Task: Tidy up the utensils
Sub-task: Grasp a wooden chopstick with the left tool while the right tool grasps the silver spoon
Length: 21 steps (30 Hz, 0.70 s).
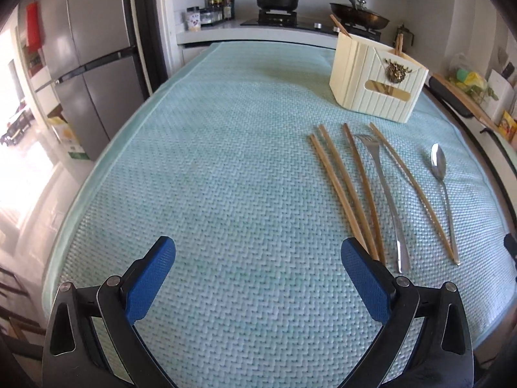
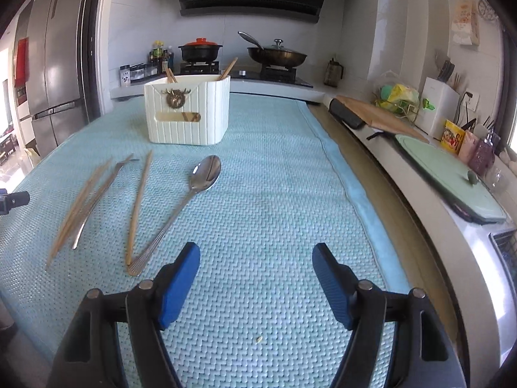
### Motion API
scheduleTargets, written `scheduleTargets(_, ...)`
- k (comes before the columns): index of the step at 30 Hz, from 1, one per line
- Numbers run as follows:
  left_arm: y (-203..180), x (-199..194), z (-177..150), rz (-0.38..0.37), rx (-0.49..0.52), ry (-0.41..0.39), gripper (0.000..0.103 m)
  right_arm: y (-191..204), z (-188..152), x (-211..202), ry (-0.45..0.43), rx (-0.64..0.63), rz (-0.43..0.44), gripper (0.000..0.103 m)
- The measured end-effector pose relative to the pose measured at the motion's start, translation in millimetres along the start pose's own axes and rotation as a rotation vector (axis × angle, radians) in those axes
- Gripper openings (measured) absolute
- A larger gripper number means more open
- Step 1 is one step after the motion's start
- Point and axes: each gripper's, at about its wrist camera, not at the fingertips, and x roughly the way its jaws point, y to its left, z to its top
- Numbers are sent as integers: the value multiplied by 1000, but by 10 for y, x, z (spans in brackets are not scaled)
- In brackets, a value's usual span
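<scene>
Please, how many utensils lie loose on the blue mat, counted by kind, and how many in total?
Chopsticks: 4
Fork: 1
Spoon: 1
Total: 6
Not counted: the chopsticks already standing in the white holder.

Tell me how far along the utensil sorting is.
Done: a few chopsticks already stand in the cream holder. In hand: nothing; left claw and right claw are open and empty. Left: four chopsticks, fork and spoon on the mat.
</scene>
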Motion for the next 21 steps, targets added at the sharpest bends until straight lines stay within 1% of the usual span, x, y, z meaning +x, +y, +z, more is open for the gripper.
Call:
scheduleTargets(3,-13,33,-25,-40,-24,24,102,43,-23,2,1,20,22,77)
scheduleTargets(8,-49,19,-56,-55,-24,21,102,173,-44,-4,-1,-22,32,77)
scheduleTargets(11,-39,26,-56,-71,-40,27,102,183,-74,6,12,-16,41,77)
scheduleTargets(21,-139,146,19,-70,-40,62,102,134,-80,43,32,-1,35,77)
